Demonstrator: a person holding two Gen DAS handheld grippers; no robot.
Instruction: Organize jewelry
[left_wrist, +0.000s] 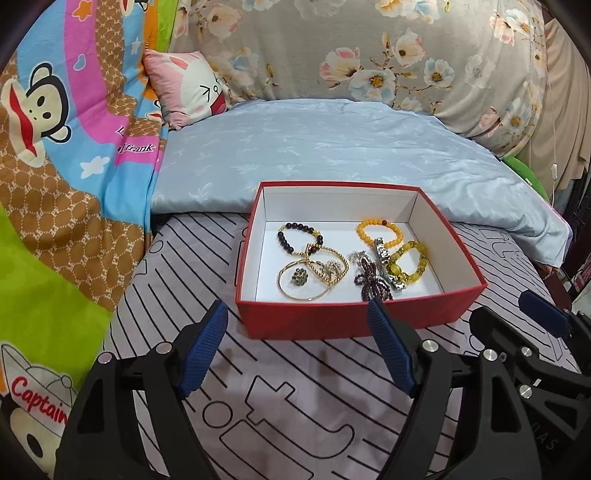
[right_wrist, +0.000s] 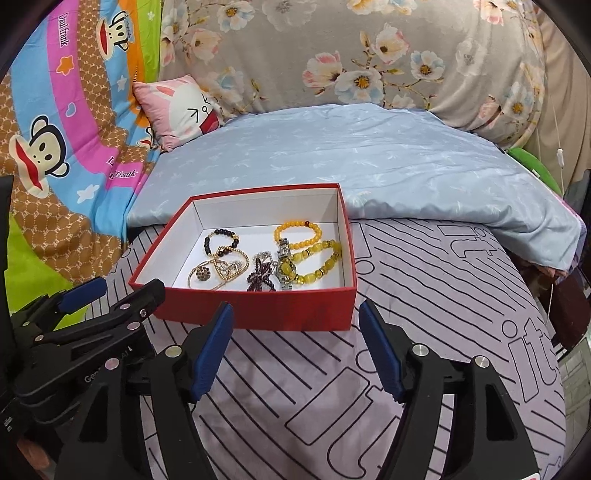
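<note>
Both wide open and empty — left gripper (left_wrist: 297, 314), right gripper (right_wrist: 296, 314) — near red box (left_wrist: 332, 317).

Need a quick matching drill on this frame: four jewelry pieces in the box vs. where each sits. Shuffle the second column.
Items:
1. black bead bracelet
2. orange bead bracelet
3. gold bangle
4. purple bead piece

Places in the red box:
A. near wall, middle
B. far right
C. near left
D. far left

Pairs: 1-D, 2-B, 3-C, 4-A
</note>
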